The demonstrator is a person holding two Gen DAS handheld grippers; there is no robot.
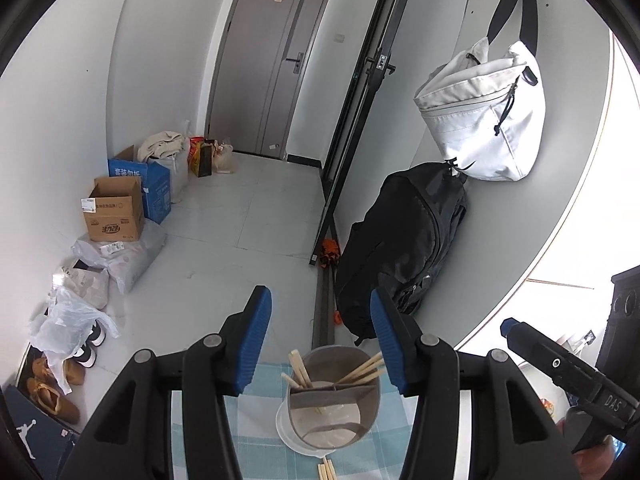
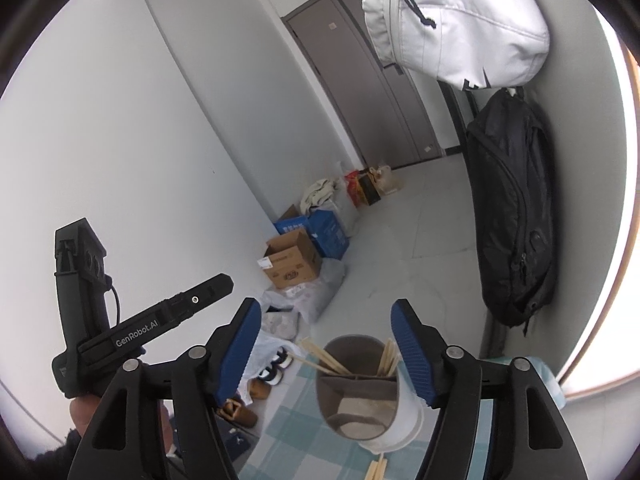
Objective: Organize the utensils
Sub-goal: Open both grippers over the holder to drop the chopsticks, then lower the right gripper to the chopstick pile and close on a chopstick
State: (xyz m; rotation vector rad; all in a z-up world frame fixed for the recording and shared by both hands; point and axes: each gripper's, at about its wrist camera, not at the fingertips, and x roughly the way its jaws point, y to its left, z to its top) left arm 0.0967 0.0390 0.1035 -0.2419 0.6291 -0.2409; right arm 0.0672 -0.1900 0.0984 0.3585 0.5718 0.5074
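Note:
A grey divided utensil holder (image 1: 334, 400) in a white base stands on a blue checked cloth (image 1: 260, 440). Several wooden chopsticks (image 1: 362, 372) stand in its far compartments. More chopsticks (image 1: 326, 470) lie on the cloth in front of it. My left gripper (image 1: 320, 344) is open and empty, its blue pads above and to either side of the holder. In the right wrist view the holder (image 2: 362, 392) holds chopsticks (image 2: 326, 358), and loose ones (image 2: 378, 468) lie at the bottom. My right gripper (image 2: 326, 350) is open and empty above the holder.
A black backpack (image 1: 404, 240) and a white bag (image 1: 484, 116) hang on the wall at the right. Cardboard boxes (image 1: 116, 212), plastic bags and shoes (image 1: 56, 388) line the left wall. The right gripper's body (image 1: 568, 368) shows at the right; the left gripper's body (image 2: 132, 332) shows at the left.

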